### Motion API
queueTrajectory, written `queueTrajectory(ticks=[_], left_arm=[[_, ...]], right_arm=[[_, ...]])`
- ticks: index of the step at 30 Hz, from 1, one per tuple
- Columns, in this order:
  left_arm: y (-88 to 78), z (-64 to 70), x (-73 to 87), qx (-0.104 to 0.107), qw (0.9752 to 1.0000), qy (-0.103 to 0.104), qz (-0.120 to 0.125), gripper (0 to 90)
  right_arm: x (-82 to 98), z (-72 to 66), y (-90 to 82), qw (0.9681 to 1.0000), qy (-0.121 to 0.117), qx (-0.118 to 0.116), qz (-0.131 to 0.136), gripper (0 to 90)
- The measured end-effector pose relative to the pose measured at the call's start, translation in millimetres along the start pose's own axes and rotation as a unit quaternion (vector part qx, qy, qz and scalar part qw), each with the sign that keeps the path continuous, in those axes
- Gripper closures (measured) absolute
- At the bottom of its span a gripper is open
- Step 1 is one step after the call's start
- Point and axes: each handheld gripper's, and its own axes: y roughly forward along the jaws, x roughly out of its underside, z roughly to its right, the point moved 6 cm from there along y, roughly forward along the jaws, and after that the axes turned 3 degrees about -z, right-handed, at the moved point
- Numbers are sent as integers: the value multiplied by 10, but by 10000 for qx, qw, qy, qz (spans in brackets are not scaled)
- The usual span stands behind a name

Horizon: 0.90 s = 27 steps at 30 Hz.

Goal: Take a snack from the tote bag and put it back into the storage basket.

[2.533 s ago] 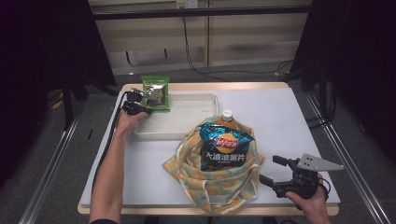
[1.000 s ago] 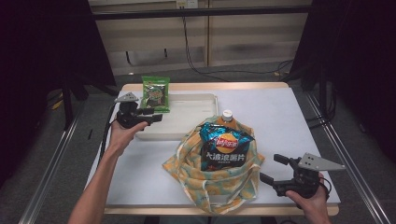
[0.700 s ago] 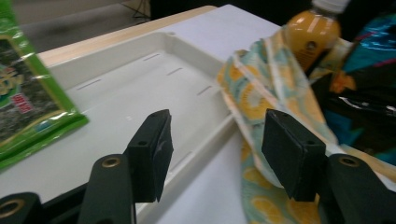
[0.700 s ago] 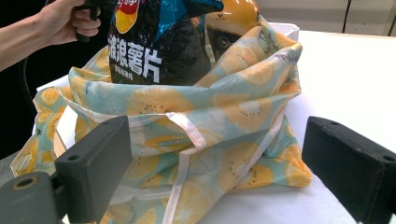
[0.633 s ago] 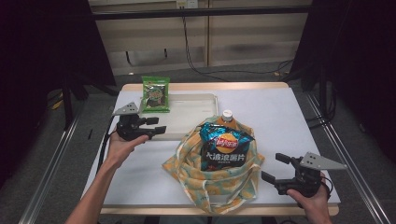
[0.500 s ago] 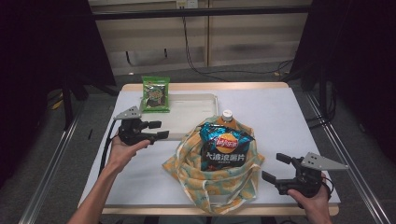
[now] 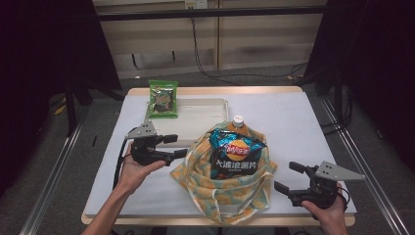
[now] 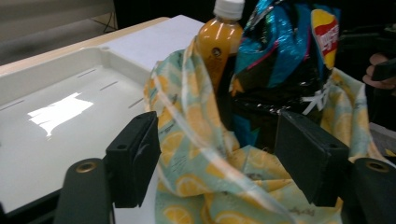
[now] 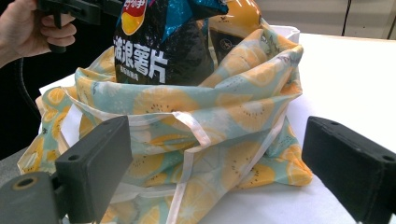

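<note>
At the centre of the bench [image 7: 298,127] we find the cloth bag [image 7: 225,183], printed with lemon slices, standing open with a chip packet [image 7: 235,156] and an orange bottle [image 7: 237,122] upright inside it. We hold the left gripper [image 7: 178,146] just beside the bag's left edge; its jaws have just been opening and now stand wide apart, with bag fabric between them but not pressed. We hold the right gripper [image 7: 288,177] near the bag's right side, jaws spread wide and holding nothing. Behind the bag lies a white tray [image 7: 203,115], with a green packet [image 7: 163,99] on its left rim.
</note>
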Motion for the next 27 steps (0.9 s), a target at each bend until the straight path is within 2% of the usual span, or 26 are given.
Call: queueTrajectory(ticks=[3,7,10,15,20,23,24,27], left_arm=[[32,97,-44,215,9997,56,35,278],[71,201,-104,385,9991,82,139,263],[107,258,-185,456,9985,176,231,252],[236,277,-360,616,9972,247,335,251],[424,295,-494,692,9967,342,258,248],[513,303,-548,749,9963,322,263,237],[541,316,-560,830,9957,330,259,231],[657,329,-573,860,9955,354,163,212]], right_arm=[[-2,-1,14,10000,12,1,-16,82],[1,-3,17,10000,6,-2,-27,82],[2,-3,16,10000,7,-2,-30,82],[4,2,24,10000,-6,-4,-33,82],[6,6,14,10000,-14,7,-35,82],[7,7,16,10000,-15,0,-38,82],[7,2,19,10000,-15,-13,-37,82],[9,-5,17,10000,-46,-3,-52,82]])
